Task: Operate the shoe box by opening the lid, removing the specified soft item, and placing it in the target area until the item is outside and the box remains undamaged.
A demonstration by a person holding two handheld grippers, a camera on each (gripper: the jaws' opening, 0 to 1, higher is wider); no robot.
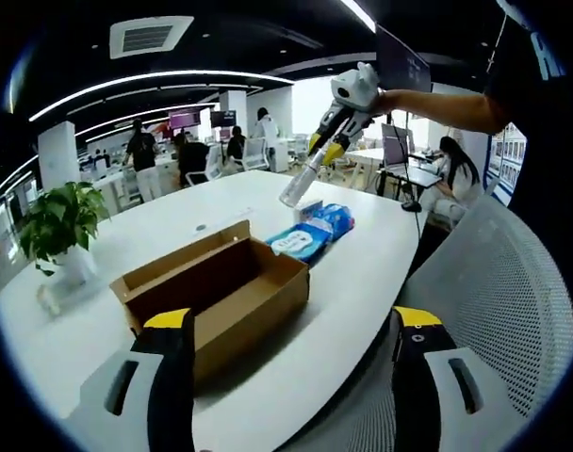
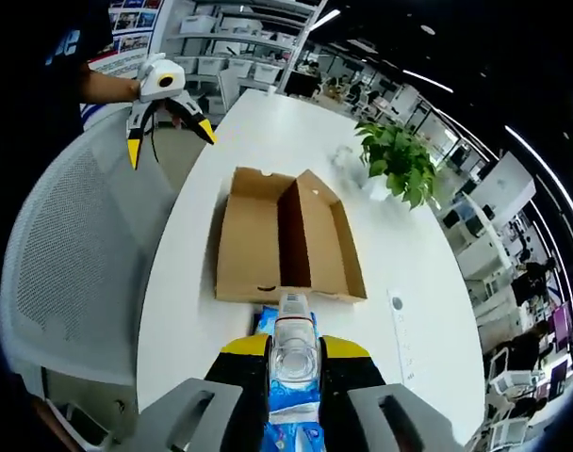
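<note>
The right gripper clamps a clear bottle; the left gripper gapes beside the open box, near the table edge.

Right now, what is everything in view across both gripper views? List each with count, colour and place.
Shoe box: one, brown cardboard, lid open, on the white table.
Clear plastic bottle: one, transparent, held between the right gripper's fingers.
Blue packs: at least two, blue and white, on the table just beyond the box.
Potted plant: one, green in a white pot, at the table's edge.
Mesh chair: one, grey-white, beside the table.
People: several, in the office behind.
Left gripper: yellow-tipped fingers spread, empty.
Right gripper: shut on the bottle.
</note>
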